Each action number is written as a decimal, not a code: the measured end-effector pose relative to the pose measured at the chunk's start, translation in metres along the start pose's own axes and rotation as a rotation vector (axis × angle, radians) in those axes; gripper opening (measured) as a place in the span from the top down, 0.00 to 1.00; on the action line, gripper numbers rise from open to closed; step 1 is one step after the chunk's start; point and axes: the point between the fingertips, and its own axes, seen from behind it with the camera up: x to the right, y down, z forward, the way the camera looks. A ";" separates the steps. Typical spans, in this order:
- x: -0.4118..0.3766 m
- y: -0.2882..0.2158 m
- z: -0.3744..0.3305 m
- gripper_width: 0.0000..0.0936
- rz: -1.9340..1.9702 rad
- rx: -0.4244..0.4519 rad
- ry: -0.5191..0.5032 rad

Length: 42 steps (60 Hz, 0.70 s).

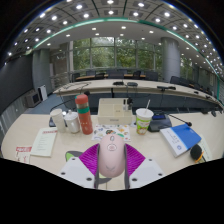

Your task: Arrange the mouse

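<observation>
— Between the two fingers of the tool (pixel 111 163), what lies there?

— The mouse (pixel 111 152). It is pale, whitish with a pink cast, long and rounded, with a thin seam running down its middle. It points away from the camera, toward the red bottle (pixel 84 113).

— Does the tool have it?

— It looks so. The purple pads (pixel 90 157) stand close against both flanks of the mouse, and I see no gap at either side. The fingers are drawn in narrow, to the mouse's width. Whether the mouse also rests on the tabletop (pixel 60 152) under it I cannot tell.

— Where does the mouse sit in relation to that bottle?

— Nearer the camera than the bottle, and a little to its right. The bottle stands upright, red with a white cap.

— What else is around the bottle?

— Just to its left are some small whitish containers (pixel 62 120). To its right lies a pale box (pixel 113 110), and further right a paper cup (pixel 144 121) with a green band and a straw. Well to the right of the bottle, past the cup, is a blue book (pixel 180 138), with a small dark round object (pixel 196 152) beside it. To the left of the bottle and nearer the camera, a white sheet of paper (pixel 44 143) lies flat.

— And beyond?

— Behind the bottle are more long desks (pixel 130 90) and large windows (pixel 112 55).
</observation>
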 end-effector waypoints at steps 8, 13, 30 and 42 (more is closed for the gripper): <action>-0.063 0.042 0.050 0.64 -0.018 -0.079 -0.040; -0.083 0.073 0.076 0.64 -0.031 -0.129 -0.033; -0.098 0.141 0.111 0.47 -0.017 -0.255 -0.027; -0.089 0.112 0.057 0.09 -0.019 -0.215 0.023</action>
